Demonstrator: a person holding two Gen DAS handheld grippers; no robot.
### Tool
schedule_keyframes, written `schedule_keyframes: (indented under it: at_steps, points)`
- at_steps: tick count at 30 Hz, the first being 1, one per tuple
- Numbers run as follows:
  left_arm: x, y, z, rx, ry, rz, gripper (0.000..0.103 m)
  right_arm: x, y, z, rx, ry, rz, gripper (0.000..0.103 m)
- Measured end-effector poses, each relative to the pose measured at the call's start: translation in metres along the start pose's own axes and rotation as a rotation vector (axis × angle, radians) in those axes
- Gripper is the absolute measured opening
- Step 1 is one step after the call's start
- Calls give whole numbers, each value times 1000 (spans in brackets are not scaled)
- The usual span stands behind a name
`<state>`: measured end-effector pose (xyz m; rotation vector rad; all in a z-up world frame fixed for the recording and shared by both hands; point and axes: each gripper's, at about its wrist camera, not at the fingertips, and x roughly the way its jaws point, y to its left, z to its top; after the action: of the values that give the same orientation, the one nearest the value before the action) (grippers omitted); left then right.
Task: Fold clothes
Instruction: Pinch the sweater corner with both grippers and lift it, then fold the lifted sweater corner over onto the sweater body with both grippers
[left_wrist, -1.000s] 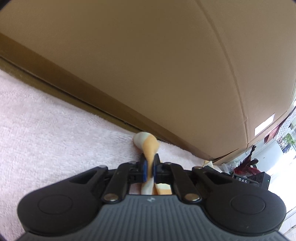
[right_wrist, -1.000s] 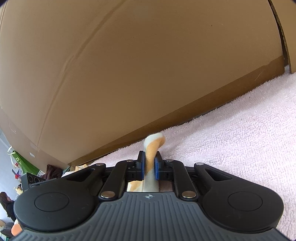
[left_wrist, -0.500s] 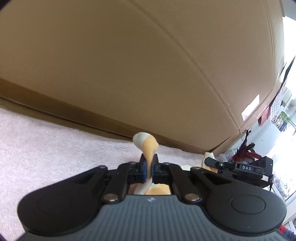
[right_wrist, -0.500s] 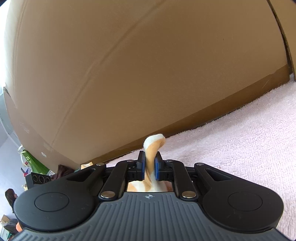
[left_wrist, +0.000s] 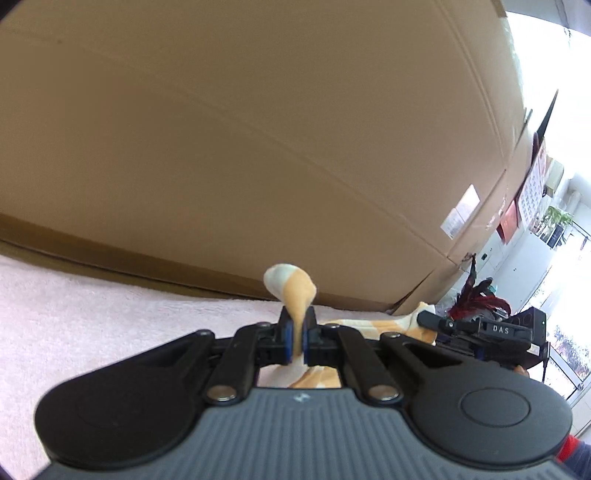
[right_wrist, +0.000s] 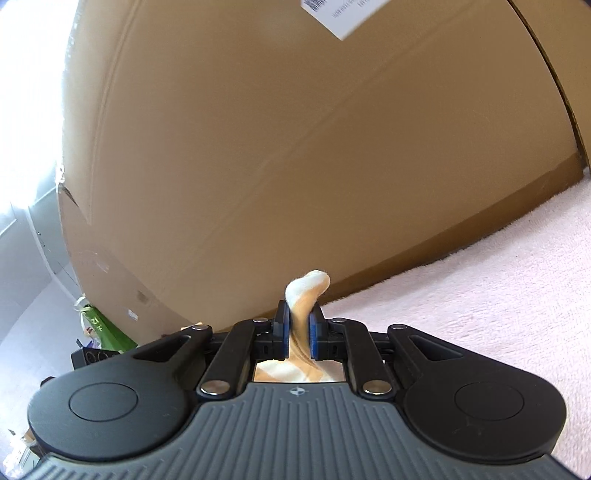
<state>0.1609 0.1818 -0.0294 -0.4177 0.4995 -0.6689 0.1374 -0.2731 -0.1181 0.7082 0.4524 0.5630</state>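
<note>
Both grippers, left gripper (left_wrist: 296, 332) and right gripper (right_wrist: 298, 330), pinch the garment (left_wrist: 295, 291) between their jaws.

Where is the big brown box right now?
The cardboard box fills the top of both wrist views, standing at the far edge of the pink towel, right behind the orange-and-white cloth pinched in each tool.

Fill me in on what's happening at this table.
A person is folding clothes with two handheld grippers. The left gripper and the right gripper each have their jaws shut on a bunched bit of an orange-and-white garment. Below lies a pink towel-like cover, and a large cardboard box stands right behind.
</note>
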Motion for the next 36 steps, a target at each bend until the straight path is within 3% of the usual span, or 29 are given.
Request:
schedule_keyframes:
  at_steps: [10,25,36]
  points:
    - [-38,-17,-15,2,-49,-23,0,4,36,-14,-22,-12,56,11]
    - [-72,-41,-37,26,-69,-83,0,-27,48,-26,-8,-18,110,12]
    - [-85,-67,-66,144,-71,-64,1,-29,57,-42,-12,4,147,13]
